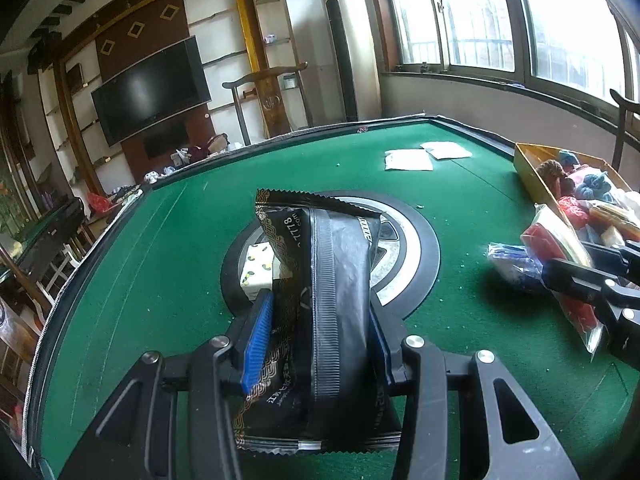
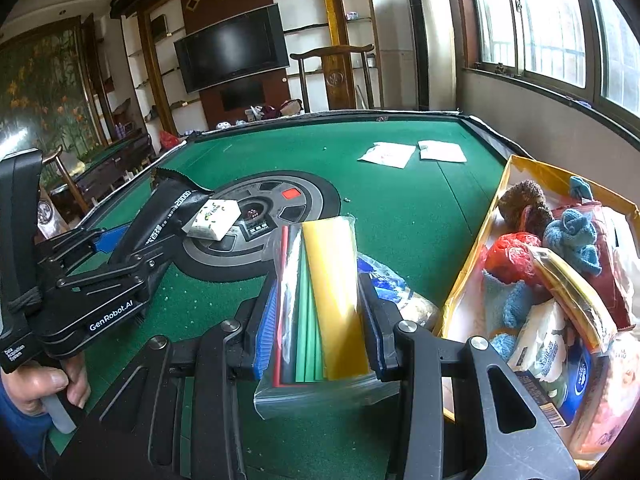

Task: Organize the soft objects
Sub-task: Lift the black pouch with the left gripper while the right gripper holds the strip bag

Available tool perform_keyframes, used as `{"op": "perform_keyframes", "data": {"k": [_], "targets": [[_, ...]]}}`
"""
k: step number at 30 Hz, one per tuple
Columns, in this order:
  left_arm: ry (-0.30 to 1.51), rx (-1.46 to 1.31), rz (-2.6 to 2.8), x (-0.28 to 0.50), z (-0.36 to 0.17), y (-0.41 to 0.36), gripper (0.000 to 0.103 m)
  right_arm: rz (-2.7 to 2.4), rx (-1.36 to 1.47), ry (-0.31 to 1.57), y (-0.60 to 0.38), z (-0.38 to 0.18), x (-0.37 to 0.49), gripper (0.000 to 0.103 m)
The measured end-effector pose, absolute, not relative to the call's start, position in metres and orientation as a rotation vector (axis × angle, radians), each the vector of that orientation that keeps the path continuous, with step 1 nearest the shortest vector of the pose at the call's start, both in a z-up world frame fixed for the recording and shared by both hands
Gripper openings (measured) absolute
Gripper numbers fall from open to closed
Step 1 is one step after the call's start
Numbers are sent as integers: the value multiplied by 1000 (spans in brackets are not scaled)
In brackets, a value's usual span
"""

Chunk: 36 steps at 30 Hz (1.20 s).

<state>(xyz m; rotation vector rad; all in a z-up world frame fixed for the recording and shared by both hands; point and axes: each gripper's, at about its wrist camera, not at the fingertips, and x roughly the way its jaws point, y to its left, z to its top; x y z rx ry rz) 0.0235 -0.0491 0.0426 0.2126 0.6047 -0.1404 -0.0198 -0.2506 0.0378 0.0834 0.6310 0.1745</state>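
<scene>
- Left gripper (image 1: pixel 320 320): both pads closed on 1 black snack pouch (image 1: pixel 336 280), held above the green table (image 1: pixel 160 240) over the centre dial (image 1: pixel 416 240).
- Right gripper (image 2: pixel 318 316): fingers pinch 1 clear zip bag of coloured sheets (image 2: pixel 320 304); red, black, green and yellow layers visible.
- 1 small white tissue pack (image 2: pixel 214 220) on the dial, at 11 o'clock from the right gripper.
- 1 yellow box (image 2: pixel 520 168) at 3 o'clock, holding mixed soft items; count cannot be told.
- 2 white paper packets (image 2: pixel 388 154) at 12 o'clock, far side.
- 1 blue-printed bag (image 2: pixel 384 280) on the felt just behind the zip bag.
</scene>
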Motion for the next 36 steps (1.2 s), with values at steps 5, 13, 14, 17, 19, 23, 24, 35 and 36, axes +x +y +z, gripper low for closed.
{"op": "perform_keyframes", "data": {"k": [5, 13, 14, 17, 19, 23, 24, 35, 36], "targets": [[594, 221, -134, 23, 44, -49, 44, 174, 82, 631, -250, 38, -20, 37], [588, 233, -132, 23, 44, -49, 44, 175, 82, 632, -249, 38, -20, 37], [587, 233, -133, 23, 44, -49, 44, 175, 82, 631, -249, 38, -20, 37], [592, 221, -143, 23, 45, -49, 45, 174, 84, 629, -249, 38, -20, 37], [598, 199, -169, 23, 49, -50, 45, 173, 91, 624, -251, 39, -20, 37], [598, 154, -267, 18, 65, -63, 45, 169, 169, 611, -267, 45, -20, 37], [596, 156, -285, 17, 70, -70, 45, 170, 196, 608, -272, 48, -19, 37], [689, 89, -591, 28, 98, -197, 45, -118, 319, 545, -396, 99, -37, 37], [712, 83, -614, 28, 94, -211, 45, -142, 328, 561, -411, 101, -35, 37]]}}
